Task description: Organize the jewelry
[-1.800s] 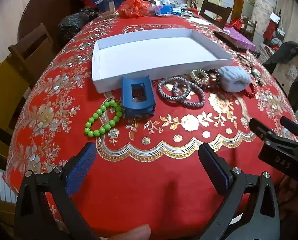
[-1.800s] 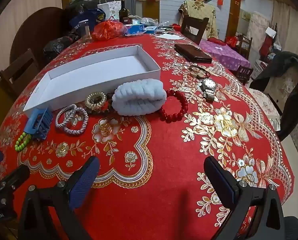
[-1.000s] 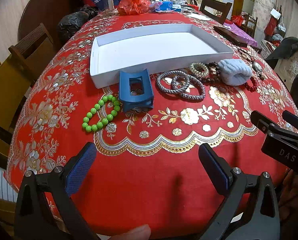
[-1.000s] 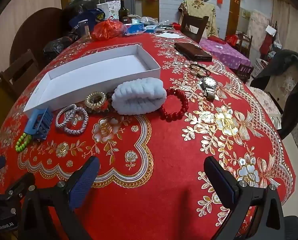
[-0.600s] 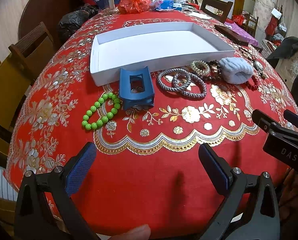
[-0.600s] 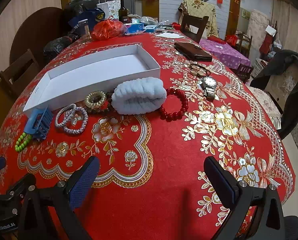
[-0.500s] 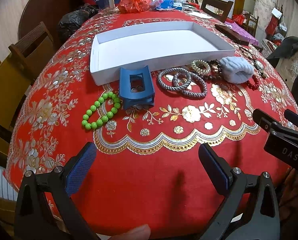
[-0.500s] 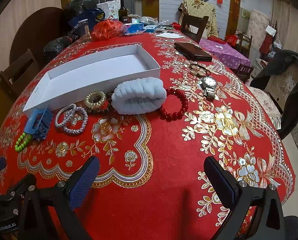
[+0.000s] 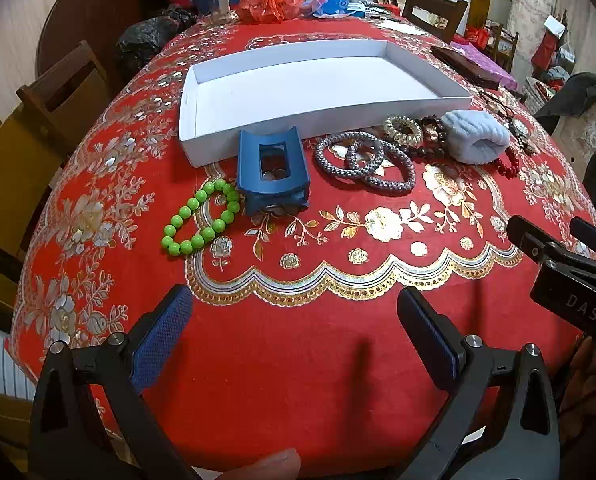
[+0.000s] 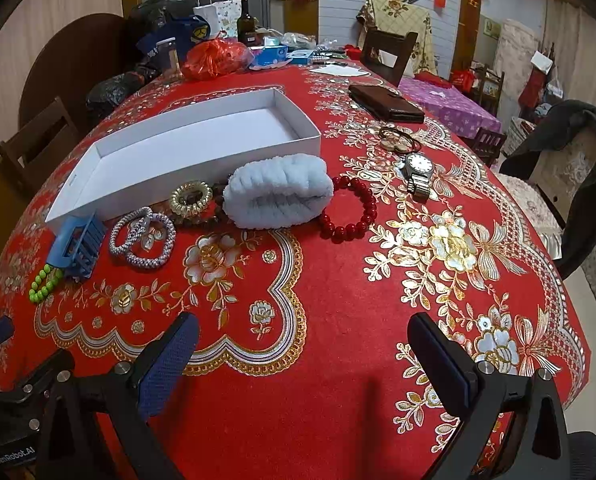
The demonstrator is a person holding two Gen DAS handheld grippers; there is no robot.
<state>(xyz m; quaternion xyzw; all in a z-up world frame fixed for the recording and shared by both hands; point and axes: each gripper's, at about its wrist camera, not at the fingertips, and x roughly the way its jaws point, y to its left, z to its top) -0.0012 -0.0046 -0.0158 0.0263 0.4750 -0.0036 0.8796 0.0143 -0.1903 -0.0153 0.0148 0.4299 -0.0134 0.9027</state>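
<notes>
Jewelry strewn mid-frame before empty white box [image 9: 313, 80]. Green bead bracelet [image 9: 200, 218], frame left: light, slippery, floppy; pinch across one strand. Left gripper [image 9: 294, 320] and right gripper [image 10: 301, 344] fingers apart, holding nothing.

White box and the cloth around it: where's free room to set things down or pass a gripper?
The shallow white cardboard box is bare inside. The red floral tablecloth is bare from the item row to both open grippers. Crowded: the strip along the box's near wall, from green bead bracelet and blue hair claw to pale blue fluffy band.
</notes>
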